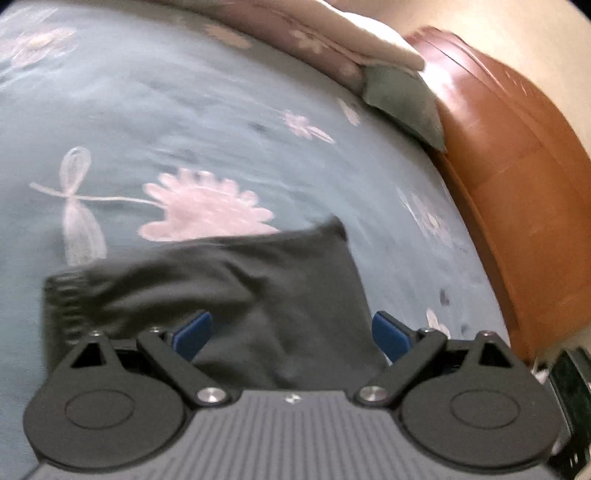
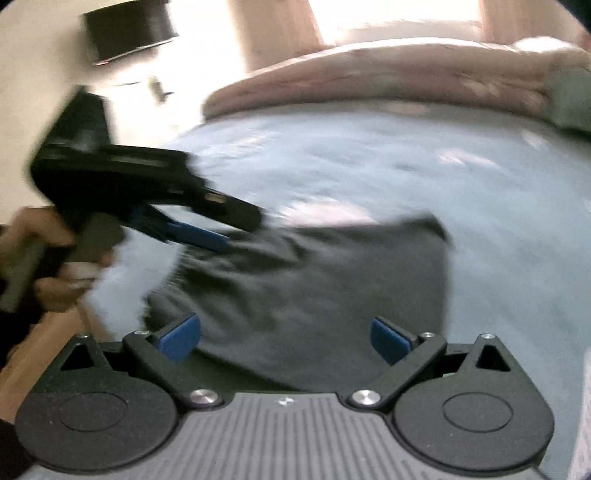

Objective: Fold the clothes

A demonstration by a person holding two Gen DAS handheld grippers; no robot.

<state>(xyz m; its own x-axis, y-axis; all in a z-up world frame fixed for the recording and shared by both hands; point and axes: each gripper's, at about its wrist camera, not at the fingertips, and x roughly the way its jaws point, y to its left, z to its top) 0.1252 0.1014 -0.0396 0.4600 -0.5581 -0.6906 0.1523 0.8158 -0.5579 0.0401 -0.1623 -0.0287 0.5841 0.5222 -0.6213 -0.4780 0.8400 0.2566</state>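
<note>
A dark grey garment (image 1: pixel 236 273) lies folded into a rough rectangle on the teal flowered bedsheet (image 1: pixel 184 110), with a ribbed cuff at its left end. My left gripper (image 1: pixel 291 334) is open just above its near edge, blue pads wide apart and holding nothing. In the right wrist view the same garment (image 2: pixel 314 280) fills the middle. My right gripper (image 2: pixel 284 338) is open over its near side. The left gripper (image 2: pixel 229 236) reaches in from the left, held by a hand (image 2: pixel 55 258), its tips at the garment's far left corner. Both views are motion-blurred.
A pink quilt (image 2: pixel 369 77) is heaped along the far side of the bed. A grey-green cushion corner (image 1: pixel 402 99) rests against the brown wooden bed frame (image 1: pixel 517 184) on the right. A black box (image 2: pixel 129 29) hangs on the wall at upper left.
</note>
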